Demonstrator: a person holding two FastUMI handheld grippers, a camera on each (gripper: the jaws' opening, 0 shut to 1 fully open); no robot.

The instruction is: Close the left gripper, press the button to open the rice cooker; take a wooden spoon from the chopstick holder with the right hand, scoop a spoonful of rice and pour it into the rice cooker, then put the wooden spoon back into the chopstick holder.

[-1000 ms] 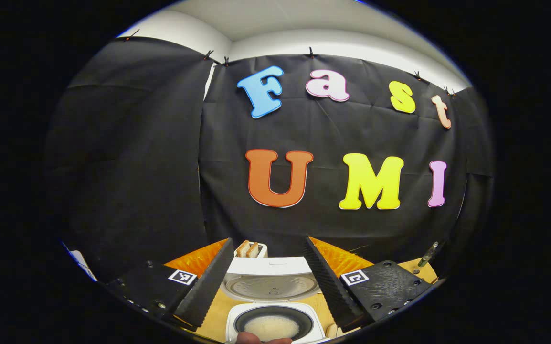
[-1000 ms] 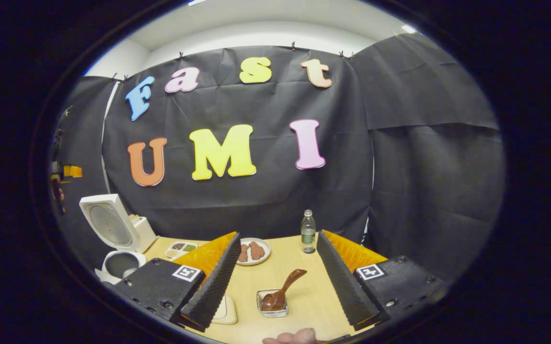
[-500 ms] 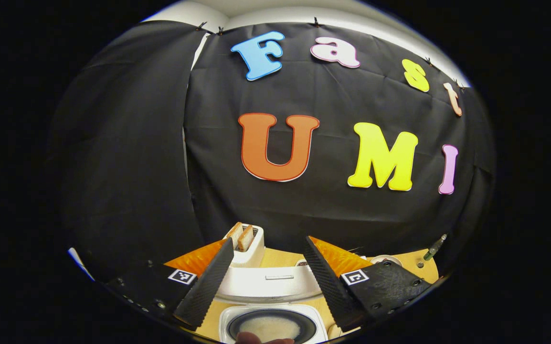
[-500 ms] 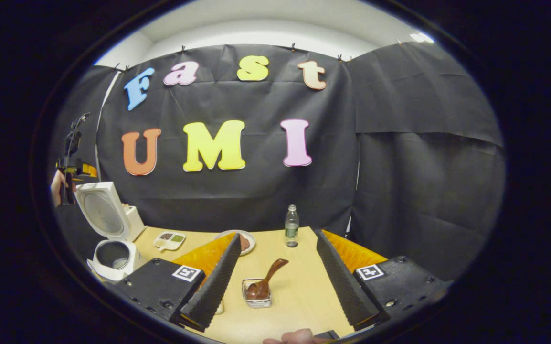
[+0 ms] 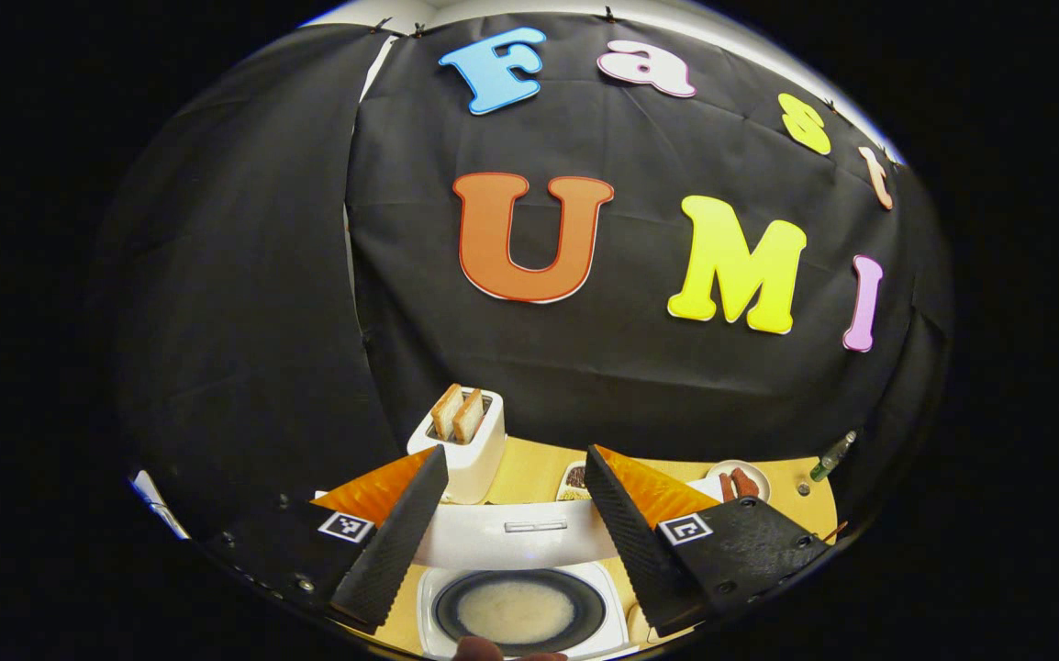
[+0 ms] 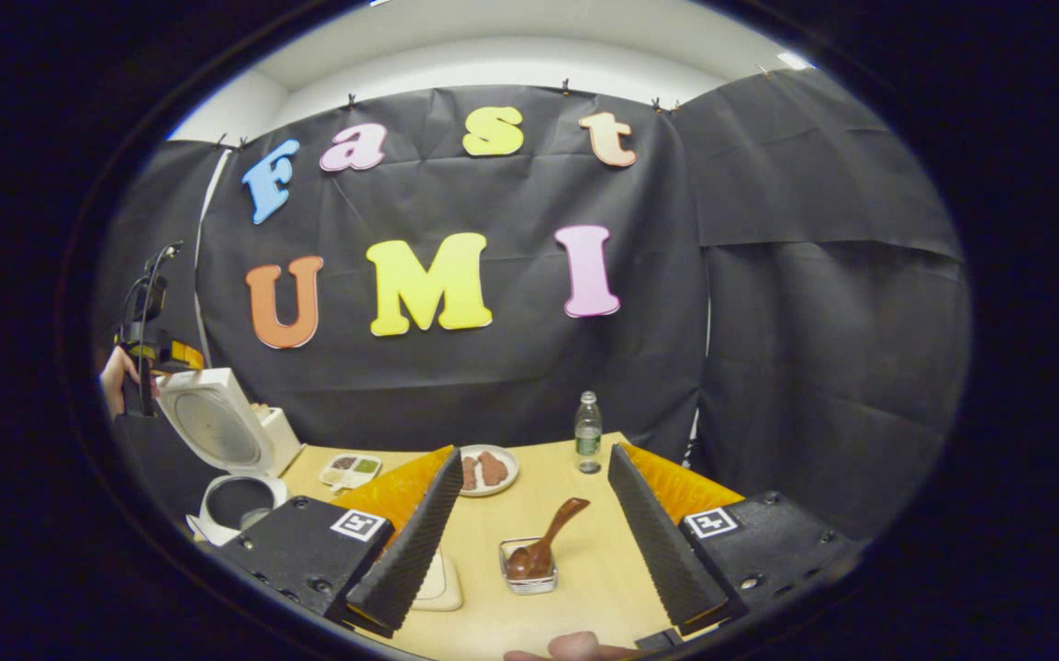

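left gripper (image 5: 511, 528) jaws spread, held above open cooker (image 5: 518, 610) | right gripper (image 6: 529, 528) jaws spread | spoon (image 6: 543, 546) seen at 12 in holder (image 6: 528, 569) on surface (image 6: 598, 560)

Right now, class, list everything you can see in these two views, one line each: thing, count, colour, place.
Rice cooker: one, white, lid up, at the table's left end; pale contents in its dark pot.
Toaster: one, white, two bread slices in it, behind the cooker.
Wooden spoon: one, brown, standing tilted in the holder.
Chopstick holder: one, clear, mid-table.
Plate: one, white, brown food on it, behind the holder.
Divided tray: one, white, left of the plate.
Bottle: one, clear, at the table's far edge.
Table: one, light wood.
Left claw: open, above the cooker.
Right claw: open, facing the spoon.
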